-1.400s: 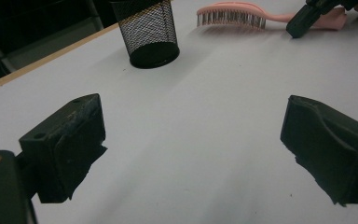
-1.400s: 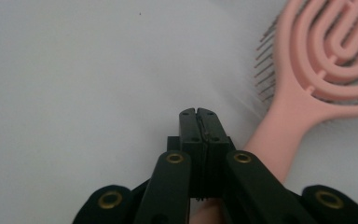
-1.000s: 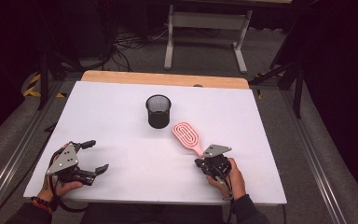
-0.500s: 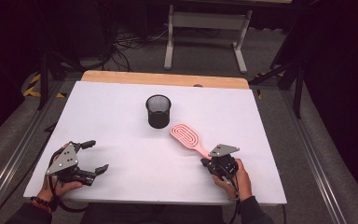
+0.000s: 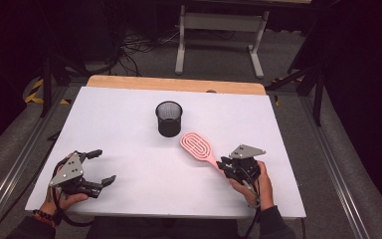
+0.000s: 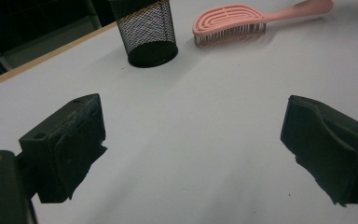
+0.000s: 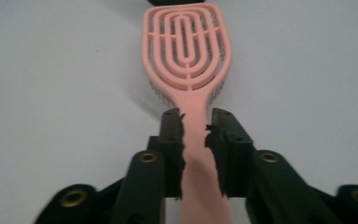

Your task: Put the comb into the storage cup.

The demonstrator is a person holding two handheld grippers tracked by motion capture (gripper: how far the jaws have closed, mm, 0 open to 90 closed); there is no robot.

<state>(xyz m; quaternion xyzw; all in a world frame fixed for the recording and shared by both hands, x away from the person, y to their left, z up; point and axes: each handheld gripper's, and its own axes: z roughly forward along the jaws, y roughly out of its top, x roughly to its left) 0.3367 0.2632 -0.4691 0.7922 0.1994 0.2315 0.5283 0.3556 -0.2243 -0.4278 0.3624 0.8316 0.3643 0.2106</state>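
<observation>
From above, the left gripper [image 5: 95, 167] sits low at the worktop's [image 5: 119, 119] near left corner, jaws spread wide, hand [image 5: 62, 199] curled beneath it. Toward the near right, the right gripper [image 5: 222, 165] is clamped on the handle of the pink hairbrush [image 5: 198, 147], which angles toward the black mesh cup [image 5: 169, 118] at mid-worktop. The left gripper view looks across bare white surface to cup [image 6: 145, 29] and brush [image 6: 242, 19]. In the right gripper view both jaws squeeze the brush [image 7: 186, 42] handle, bristles down.
</observation>
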